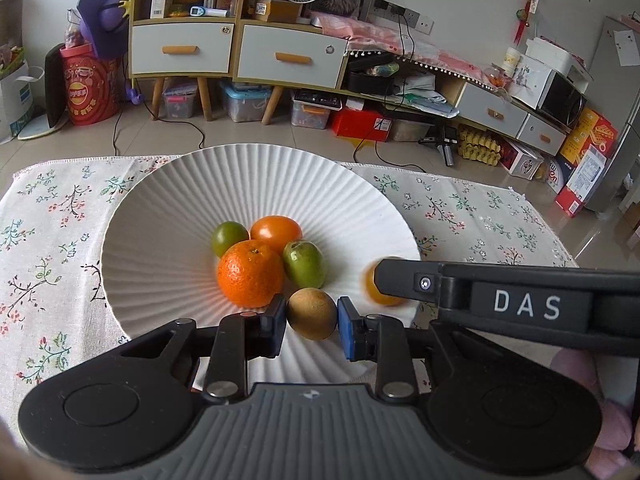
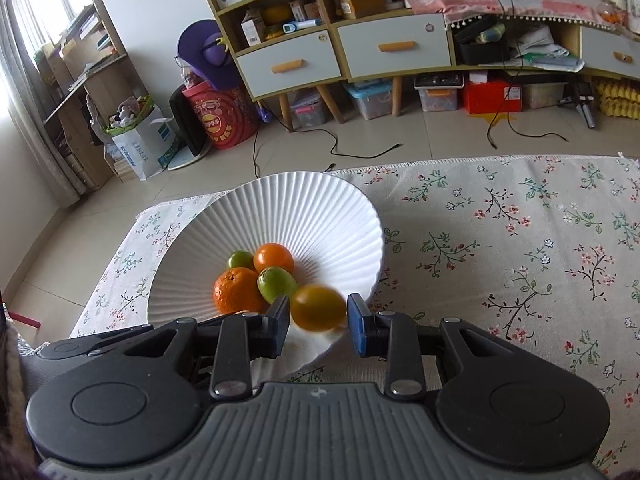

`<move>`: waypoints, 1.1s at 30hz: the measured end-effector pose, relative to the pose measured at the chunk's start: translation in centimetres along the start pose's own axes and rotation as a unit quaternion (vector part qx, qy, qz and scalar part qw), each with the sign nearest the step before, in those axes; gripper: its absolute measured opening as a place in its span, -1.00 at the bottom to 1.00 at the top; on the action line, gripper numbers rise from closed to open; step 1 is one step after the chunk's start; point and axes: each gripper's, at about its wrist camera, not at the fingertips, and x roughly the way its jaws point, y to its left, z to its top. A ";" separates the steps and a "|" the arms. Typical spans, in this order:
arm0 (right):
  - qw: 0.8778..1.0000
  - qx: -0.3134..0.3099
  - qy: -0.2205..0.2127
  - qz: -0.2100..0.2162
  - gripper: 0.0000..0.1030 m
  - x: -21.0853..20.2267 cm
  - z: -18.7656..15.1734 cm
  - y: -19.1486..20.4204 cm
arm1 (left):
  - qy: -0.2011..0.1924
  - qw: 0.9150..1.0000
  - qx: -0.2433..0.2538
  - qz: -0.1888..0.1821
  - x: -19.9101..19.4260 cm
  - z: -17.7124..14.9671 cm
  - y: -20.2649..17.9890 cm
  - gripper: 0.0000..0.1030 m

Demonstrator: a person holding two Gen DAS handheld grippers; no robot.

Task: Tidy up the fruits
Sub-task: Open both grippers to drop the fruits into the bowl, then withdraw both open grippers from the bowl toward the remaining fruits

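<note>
A white ribbed plate (image 1: 160, 248) stands on the floral cloth and holds a mandarin (image 1: 250, 274), an orange tomato (image 1: 276, 232), a round green fruit (image 1: 229, 237) and an oblong green fruit (image 1: 304, 264). My left gripper (image 1: 311, 315) is shut on a brown kiwi-like fruit (image 1: 312, 312) over the plate's near side. My right gripper (image 2: 318, 314) is shut on a yellow-orange fruit (image 2: 319, 307), blurred, above the plate's (image 2: 320, 216) near right rim. In the left wrist view this fruit (image 1: 370, 286) sits half hidden behind the right gripper's finger (image 1: 404, 280).
The floral tablecloth (image 2: 500, 240) spreads wide to the right of the plate. Beyond the table edge lie a tiled floor with cables (image 2: 360, 152), storage boxes and a shelf unit with drawers (image 1: 180, 52).
</note>
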 end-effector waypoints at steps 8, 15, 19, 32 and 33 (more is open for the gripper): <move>1.000 0.001 0.003 0.006 -0.34 -0.3 0.1 0.0 | -0.001 1.000 0.009 0.005 -0.2 0.0 -0.2 -0.61; 1.000 -0.003 0.004 0.005 -0.17 -0.7 0.0 0.1 | 0.002 1.000 0.015 0.001 -0.6 0.1 -0.4 -0.30; 1.000 0.001 0.002 0.005 0.03 -1.3 0.1 0.1 | 0.005 1.000 0.022 0.001 -1.0 0.0 -0.5 -0.14; 1.000 -0.017 0.011 0.004 0.41 -3.6 -1.3 -0.4 | 0.010 0.999 0.030 0.000 -3.8 -1.0 0.4 0.48; 1.000 -0.019 0.012 0.005 0.42 -3.7 -1.5 -0.4 | 0.012 1.000 0.029 -0.001 -4.0 -1.1 0.5 0.49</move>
